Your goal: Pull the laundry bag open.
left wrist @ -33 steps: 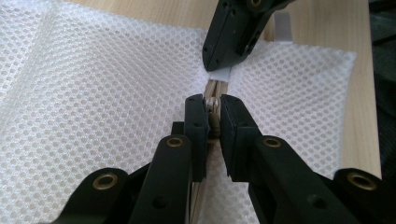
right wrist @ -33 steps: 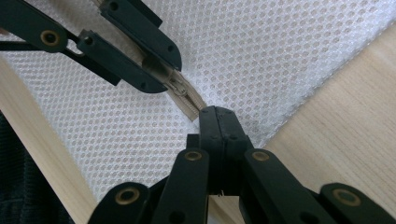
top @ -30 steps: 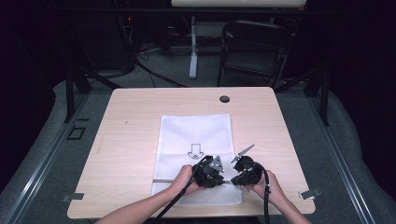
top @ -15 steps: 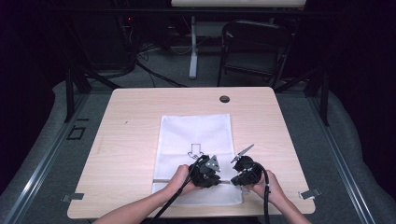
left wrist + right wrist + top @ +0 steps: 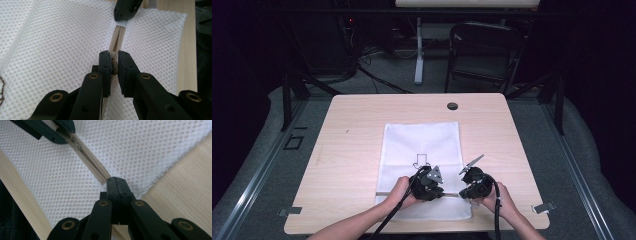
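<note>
- High view: a white mesh laundry bag (image 5: 422,150) lies flat on the pale wooden worktop (image 5: 352,130), its near edge close to the worktop's front edge; bare wood stretches wide to its left and beyond it; the left gripper (image 5: 428,184) and right gripper (image 5: 472,184) sit near each other over the bag's near right part.
- Left gripper view: the jaws clench the beige zipper (image 5: 117,41); the bag's side edge runs along bare wood at right.
- Right gripper view: the jaws are clamped tight on the zipper's end (image 5: 103,178), beside the bag's corner.

A lab or recording studio: a bare wooden desk (image 5: 362,135) on grey carpet, black metal framing (image 5: 292,95), loose cables (image 5: 372,75) and a folding chair (image 5: 484,55) in darkness beyond the jaws.
</note>
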Demonstrator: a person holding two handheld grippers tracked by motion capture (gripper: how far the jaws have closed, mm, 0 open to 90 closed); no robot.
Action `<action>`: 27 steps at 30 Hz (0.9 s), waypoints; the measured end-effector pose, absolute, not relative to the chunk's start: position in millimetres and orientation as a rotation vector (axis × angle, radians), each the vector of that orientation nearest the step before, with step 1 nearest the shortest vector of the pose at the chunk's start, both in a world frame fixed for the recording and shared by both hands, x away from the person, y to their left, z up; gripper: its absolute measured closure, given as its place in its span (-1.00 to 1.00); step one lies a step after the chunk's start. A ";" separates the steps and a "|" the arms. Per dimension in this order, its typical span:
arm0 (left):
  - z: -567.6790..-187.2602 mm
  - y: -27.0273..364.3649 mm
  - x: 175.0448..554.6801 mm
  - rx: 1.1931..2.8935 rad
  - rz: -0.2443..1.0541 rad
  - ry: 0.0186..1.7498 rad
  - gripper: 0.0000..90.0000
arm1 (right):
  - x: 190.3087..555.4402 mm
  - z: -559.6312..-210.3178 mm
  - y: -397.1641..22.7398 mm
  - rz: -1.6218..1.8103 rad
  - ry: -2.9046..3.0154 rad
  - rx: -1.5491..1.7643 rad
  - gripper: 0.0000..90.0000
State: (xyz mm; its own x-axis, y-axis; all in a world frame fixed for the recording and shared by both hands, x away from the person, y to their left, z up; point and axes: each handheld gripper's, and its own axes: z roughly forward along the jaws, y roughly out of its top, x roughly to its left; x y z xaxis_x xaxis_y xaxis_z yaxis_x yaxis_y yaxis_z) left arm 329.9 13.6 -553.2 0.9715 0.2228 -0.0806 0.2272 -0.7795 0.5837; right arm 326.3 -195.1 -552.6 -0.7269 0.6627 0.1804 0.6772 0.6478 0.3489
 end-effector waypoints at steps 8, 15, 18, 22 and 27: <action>-551.6 20.2 329.5 2.483 -0.010 0.325 0.82 | 324.8 -554.1 -194.2 -0.657 -2.801 -1.174 1.00; -550.5 27.8 328.6 2.479 -0.008 0.335 0.82 | 325.4 -553.4 -194.7 -0.642 -2.813 -1.156 1.00; -549.0 32.4 328.9 2.482 -0.006 0.342 0.82 | 325.1 -553.3 -195.0 -0.641 -2.814 -1.154 1.00; -549.2 36.7 328.5 2.471 -0.014 0.349 0.82 | 325.5 -553.1 -195.0 -0.634 -2.829 -1.141 1.00; -549.0 41.3 328.8 2.472 -0.022 0.362 0.82 | 325.4 -553.3 -194.9 -0.638 -2.826 -1.143 1.00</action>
State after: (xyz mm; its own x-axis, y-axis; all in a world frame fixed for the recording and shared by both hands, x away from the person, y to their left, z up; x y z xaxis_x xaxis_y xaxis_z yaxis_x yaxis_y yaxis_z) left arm 328.8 41.3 -549.0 0.9621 0.2525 -0.1025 0.2631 -0.7624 0.5912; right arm 325.4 -194.9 -553.3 -0.7304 0.6602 0.1750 0.6714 0.6469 0.3617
